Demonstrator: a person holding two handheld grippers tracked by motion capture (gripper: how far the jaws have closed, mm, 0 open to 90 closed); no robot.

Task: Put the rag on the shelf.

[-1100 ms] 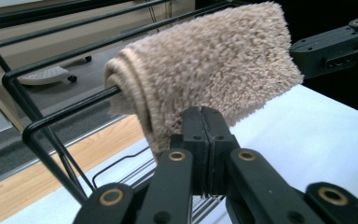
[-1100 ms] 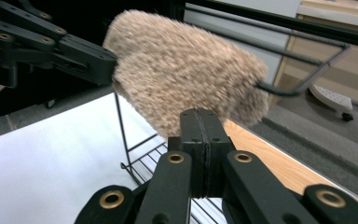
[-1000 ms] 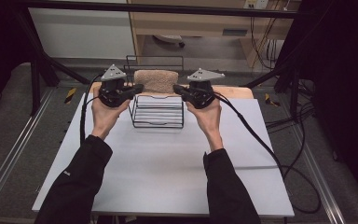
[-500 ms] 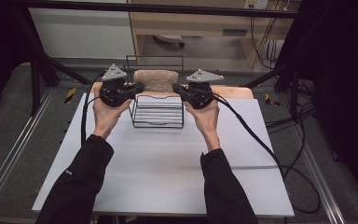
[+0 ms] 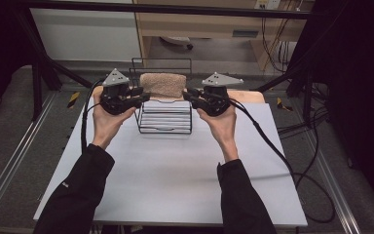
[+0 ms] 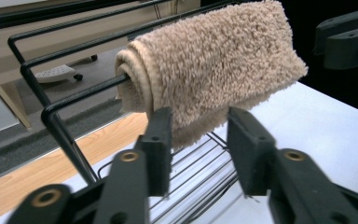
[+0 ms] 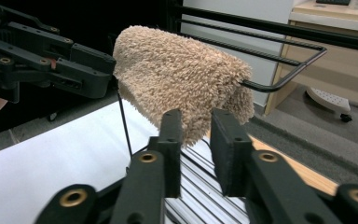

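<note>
A beige fluffy towel (image 5: 163,84) hangs folded over the top rail of a black wire rack (image 5: 165,127). My left gripper (image 5: 145,97) is at the towel's left end and my right gripper (image 5: 187,94) at its right end, both pointing inward. In the left gripper view the jaws of the left gripper (image 6: 199,122) stand apart below the towel (image 6: 214,60), its hem hanging loose by the gap. The right gripper (image 7: 196,117) has a narrower gap under the towel (image 7: 177,70). Both pairs of jaws have just been opening, and neither presses on the cloth.
The rack stands at the back of a white table top (image 5: 175,180), in front of a wooden strip (image 5: 251,96). Black cables (image 5: 272,141) trail off the right side. Frame posts and a desk lie beyond the table.
Both hands have stayed at the towel's ends. The towel hangs on the rail as before. Any widening of the jaws is too small to tell in the high view.
</note>
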